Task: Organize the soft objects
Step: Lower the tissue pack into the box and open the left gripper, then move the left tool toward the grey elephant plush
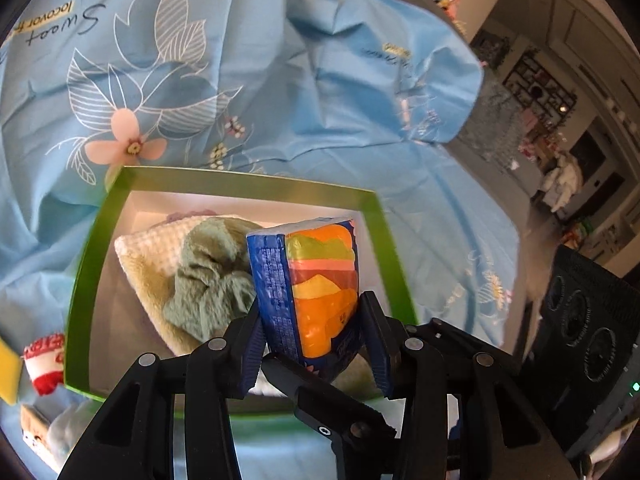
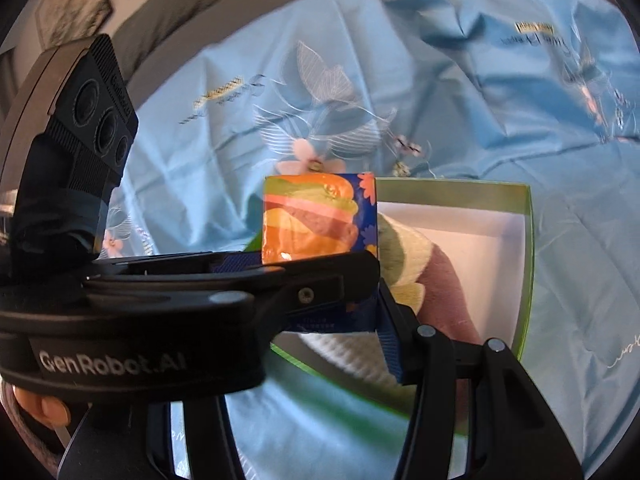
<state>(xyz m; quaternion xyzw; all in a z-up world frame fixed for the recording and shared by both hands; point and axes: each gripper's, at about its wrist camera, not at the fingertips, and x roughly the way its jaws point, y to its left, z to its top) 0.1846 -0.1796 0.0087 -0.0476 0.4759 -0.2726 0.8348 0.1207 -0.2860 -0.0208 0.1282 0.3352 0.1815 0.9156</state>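
So the green box point(image 1: 86, 280) is the thing to look at here, sitting on a light blue floral sheet point(image 1: 248, 80). Both grippers have the same tissue pack point(image 1: 316, 288), an orange and blue one, held upright over the box. The left gripper point(image 1: 316, 332) pinches its lower end, pads pressed on both sides. The right gripper point(image 2: 320, 312) comes in from the other side; its one visible blue pad sits against the pack's lower edge, jaws easing open. Inside the box there's a green fuzzy cloth point(image 1: 208, 276) bunched on a white waffle towel point(image 1: 156, 240). Just outside the box's left wall lies a small red-and-white plush point(image 1: 46, 364).
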